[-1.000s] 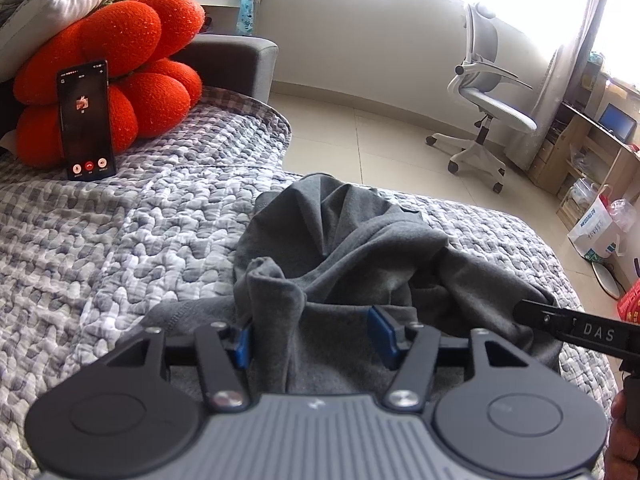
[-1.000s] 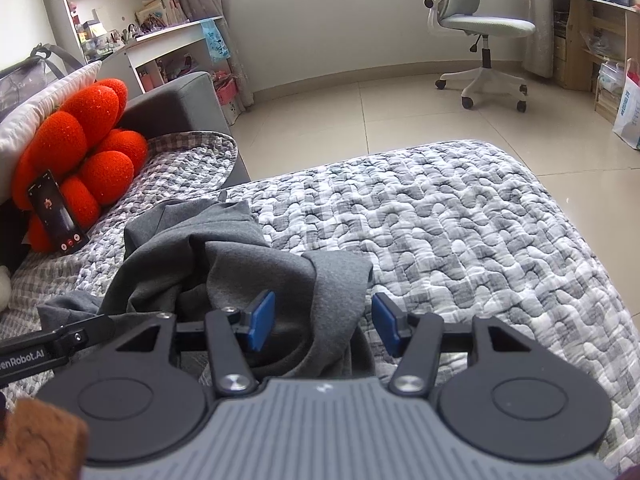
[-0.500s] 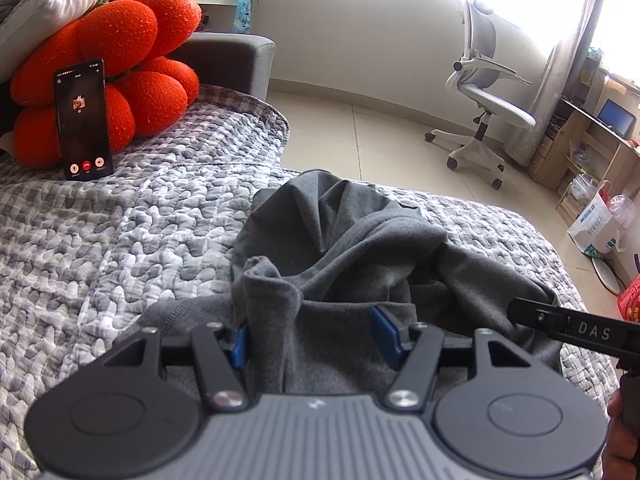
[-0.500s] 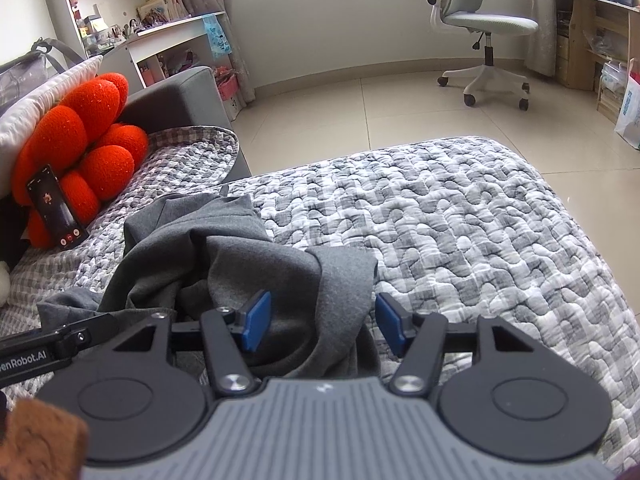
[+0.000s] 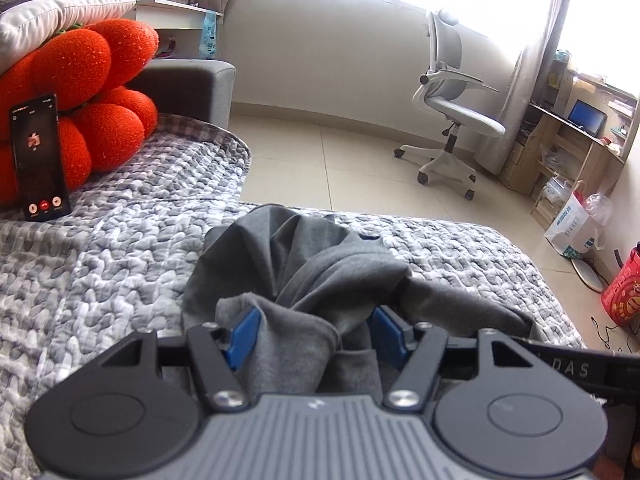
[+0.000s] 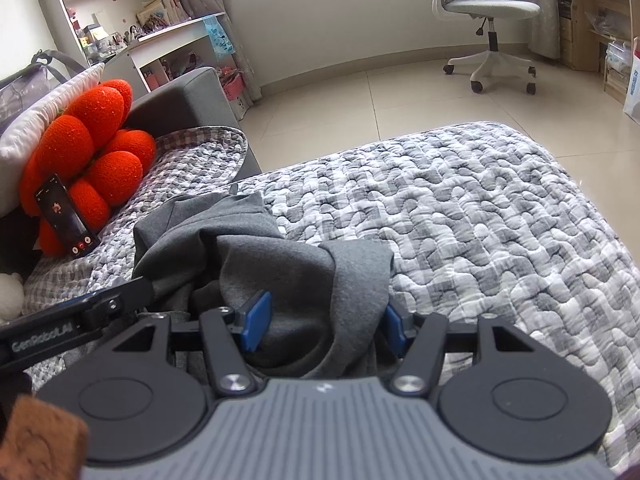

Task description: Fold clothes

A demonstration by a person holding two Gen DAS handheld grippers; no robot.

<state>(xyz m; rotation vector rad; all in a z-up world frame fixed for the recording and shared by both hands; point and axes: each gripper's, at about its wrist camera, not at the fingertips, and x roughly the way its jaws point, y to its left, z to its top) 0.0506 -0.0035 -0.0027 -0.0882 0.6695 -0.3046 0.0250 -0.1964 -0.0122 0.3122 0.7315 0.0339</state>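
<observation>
My left gripper (image 5: 312, 334) has slid sideways, its fingers opening around a bunched fold of the grey sweatshirt (image 5: 320, 264).
Right gripper (image 6: 325, 326) fingers spread, straddling the hem, ready to flatten it beside the red cushion (image 6: 88, 148).

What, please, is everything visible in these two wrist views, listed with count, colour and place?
garment: one, grey, crumpled on the quilt
quilt: one, grey and white, covering the bed
cushion: one, red-orange, lobed, at the headboard
phone: one, black, screen lit, leaning on the cushion
office chair: one, pale grey, on the tiled floor
left gripper: black, blue pads, opening, cloth between them
right gripper: same, open, cloth between
</observation>
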